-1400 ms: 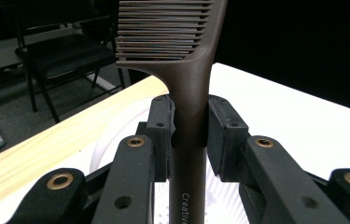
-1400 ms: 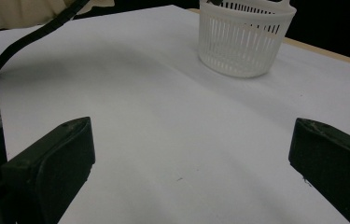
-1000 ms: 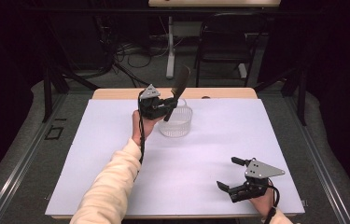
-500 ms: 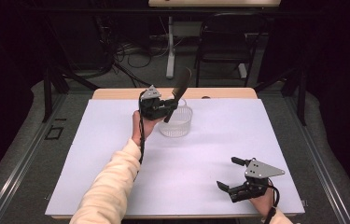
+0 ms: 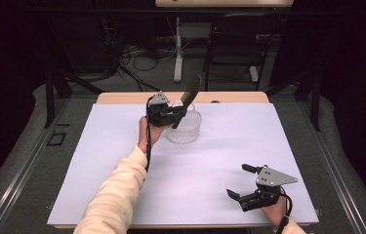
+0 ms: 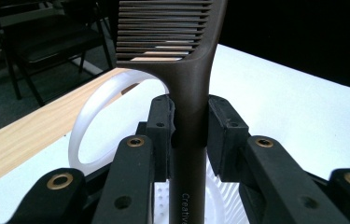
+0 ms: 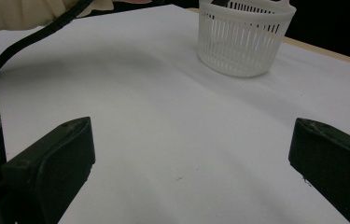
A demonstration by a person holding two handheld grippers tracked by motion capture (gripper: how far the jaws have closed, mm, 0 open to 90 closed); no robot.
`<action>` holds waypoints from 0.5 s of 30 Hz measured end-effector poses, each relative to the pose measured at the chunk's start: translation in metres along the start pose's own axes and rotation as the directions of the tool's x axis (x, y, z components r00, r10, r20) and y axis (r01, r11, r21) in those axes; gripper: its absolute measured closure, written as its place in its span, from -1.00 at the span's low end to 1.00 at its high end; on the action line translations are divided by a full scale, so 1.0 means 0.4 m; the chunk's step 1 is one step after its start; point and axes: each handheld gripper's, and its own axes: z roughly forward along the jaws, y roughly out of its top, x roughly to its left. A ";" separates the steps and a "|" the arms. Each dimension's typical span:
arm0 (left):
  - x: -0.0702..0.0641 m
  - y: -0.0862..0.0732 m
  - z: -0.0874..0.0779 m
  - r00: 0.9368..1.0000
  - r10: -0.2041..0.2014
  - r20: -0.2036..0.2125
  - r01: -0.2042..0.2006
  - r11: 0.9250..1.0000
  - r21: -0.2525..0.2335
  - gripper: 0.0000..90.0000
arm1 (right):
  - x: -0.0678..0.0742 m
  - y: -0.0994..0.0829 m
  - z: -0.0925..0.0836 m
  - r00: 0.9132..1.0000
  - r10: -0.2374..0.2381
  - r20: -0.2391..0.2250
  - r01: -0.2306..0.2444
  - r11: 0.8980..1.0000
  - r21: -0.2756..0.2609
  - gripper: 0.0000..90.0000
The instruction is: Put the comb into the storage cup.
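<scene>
We see our left tool (image 5: 174, 113) pinching the handle of a dark brown comb (image 6: 189, 93), both pads pressed against it, the teeth end rising up and away from the hand. In the high view the comb (image 5: 189, 95) tilts over the white slatted basket (image 5: 185, 130), which stands on the far middle of the white counter (image 5: 97, 165); the left tool hangs just beside the basket's rim on its left. From the left gripper view the basket's rim (image 6: 86, 123) curves right behind the comb handle, so the basket wall lies closest to the comb. White lettering runs along the handle, and we can read only "Creativ" before the picture's edge cuts it off.

Our right tool (image 5: 241, 183) rests near the front right corner of the counter, its jaws spread wide with nothing between them, well apart from the basket (image 7: 245, 39). Beyond the counter stand a black chair (image 5: 236, 46) and a tangle of cables (image 5: 132, 56) on the floor.
</scene>
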 end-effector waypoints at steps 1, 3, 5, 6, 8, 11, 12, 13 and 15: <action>0.000 0.000 0.001 1.000 0.002 0.001 -0.002 1.000 0.003 0.62 | 0.000 0.000 0.000 1.000 0.000 0.000 0.000 1.000 0.000 -1.00; 0.000 0.000 0.002 1.000 0.006 0.003 -0.006 1.000 0.004 0.62 | 0.000 0.000 0.000 1.000 0.000 -0.001 0.000 1.000 0.002 -1.00; -0.001 -0.001 0.004 1.000 0.005 0.006 -0.005 1.000 0.008 0.62 | 0.000 0.000 0.000 1.000 0.000 0.000 0.000 1.000 0.000 -1.00; -0.001 -0.001 0.004 1.000 0.004 0.007 -0.004 1.000 0.009 0.62 | 0.000 0.000 0.000 1.000 0.000 0.000 0.000 1.000 0.000 -1.00; -0.001 -0.002 0.005 1.000 0.004 0.009 -0.004 1.000 0.012 0.62 | 0.000 0.000 0.000 1.000 0.000 0.000 0.000 1.000 0.000 -1.00; -0.001 -0.002 0.006 1.000 0.004 0.011 -0.005 1.000 0.020 0.61 | 0.000 0.000 0.000 1.000 0.000 -0.001 0.000 1.000 0.003 -1.00; -0.001 -0.003 0.007 1.000 0.003 0.012 -0.004 1.000 0.020 0.61 | 0.000 0.000 0.000 1.000 0.000 0.000 0.000 1.000 0.003 -1.00; 0.000 -0.004 0.008 1.000 0.003 0.015 -0.004 1.000 0.019 0.62 | 0.000 0.000 0.000 1.000 0.000 0.001 0.000 1.000 0.002 -1.00; 0.001 -0.005 0.009 1.000 0.006 0.017 -0.007 1.000 0.028 0.61 | 0.000 0.000 0.000 1.000 0.002 0.000 -0.002 1.000 0.004 -1.00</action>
